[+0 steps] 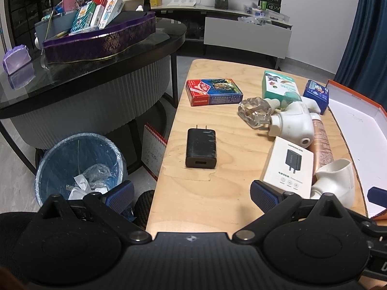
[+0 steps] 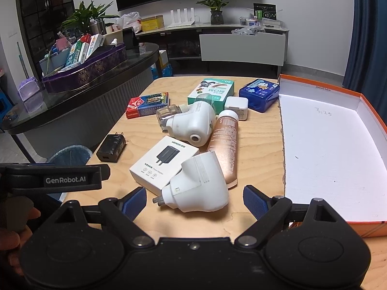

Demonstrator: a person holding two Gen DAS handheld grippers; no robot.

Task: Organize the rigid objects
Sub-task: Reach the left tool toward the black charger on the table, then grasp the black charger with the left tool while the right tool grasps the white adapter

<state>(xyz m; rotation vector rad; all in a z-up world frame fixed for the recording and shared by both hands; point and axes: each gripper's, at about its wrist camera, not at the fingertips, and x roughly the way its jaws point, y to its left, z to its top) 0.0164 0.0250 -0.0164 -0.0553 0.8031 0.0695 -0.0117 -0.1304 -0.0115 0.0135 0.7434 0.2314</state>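
Loose items lie on a wooden table (image 2: 256, 145): a black charger (image 1: 200, 148) (image 2: 111, 148), a white charger box (image 1: 289, 166) (image 2: 164, 164), two white plug-in devices (image 2: 200, 186) (image 2: 191, 124), a copper tube (image 2: 225, 142), a red-blue card box (image 1: 214, 91) (image 2: 147, 105), a green box (image 2: 211, 91) and a blue pack (image 2: 260, 94). An orange-rimmed white tray (image 2: 326, 145) (image 1: 358, 130) sits at the right. My left gripper (image 1: 192, 197) hangs open near the table's front edge, short of the black charger. My right gripper (image 2: 194, 201) is open around the nearest white plug-in device.
A blue waste bin (image 1: 79, 166) stands on the floor left of the table. A dark glass-topped table (image 1: 96, 72) carries a purple box (image 1: 101, 41) full of packets. A small white cube charger (image 2: 237, 107) lies behind the tube. The left gripper's body (image 2: 55, 176) shows at the right view's left.
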